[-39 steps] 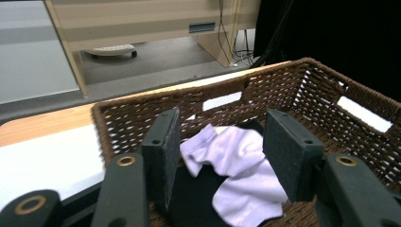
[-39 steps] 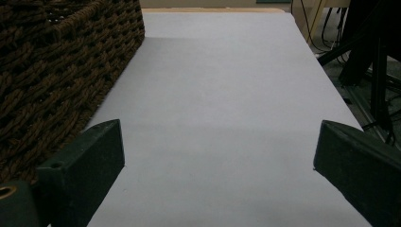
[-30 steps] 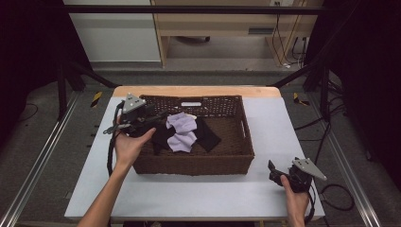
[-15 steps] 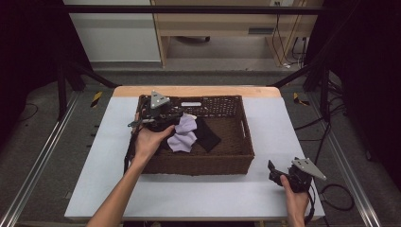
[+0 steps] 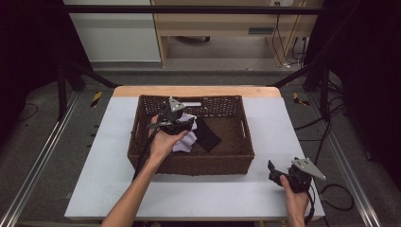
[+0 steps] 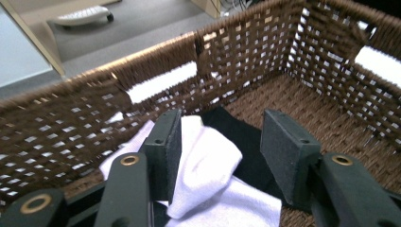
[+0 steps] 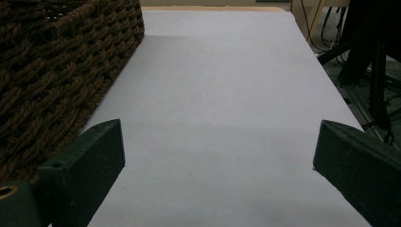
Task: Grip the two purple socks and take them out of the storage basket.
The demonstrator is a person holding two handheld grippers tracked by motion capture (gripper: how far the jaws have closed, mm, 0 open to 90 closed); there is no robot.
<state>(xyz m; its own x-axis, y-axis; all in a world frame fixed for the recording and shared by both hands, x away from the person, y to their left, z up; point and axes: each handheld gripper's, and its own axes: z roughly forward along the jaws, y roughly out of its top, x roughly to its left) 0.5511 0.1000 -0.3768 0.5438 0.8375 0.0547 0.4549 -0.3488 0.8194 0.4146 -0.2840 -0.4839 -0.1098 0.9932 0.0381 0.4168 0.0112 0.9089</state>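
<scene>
left gripper (image 6: 217,146) jaws wide around white sock (image 6: 208,161) in wicker basket (image 5: 142,142); dip lower, close on the fold only, skip black sock (image 6: 246,142). right gripper (image 7: 217,170) wide, empty.

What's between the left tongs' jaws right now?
In the left gripper view, a folded white cloth lies between the open left tongs, with a black cloth behind it on the wicker basket floor. The pads aren't pressing on it.
</scene>
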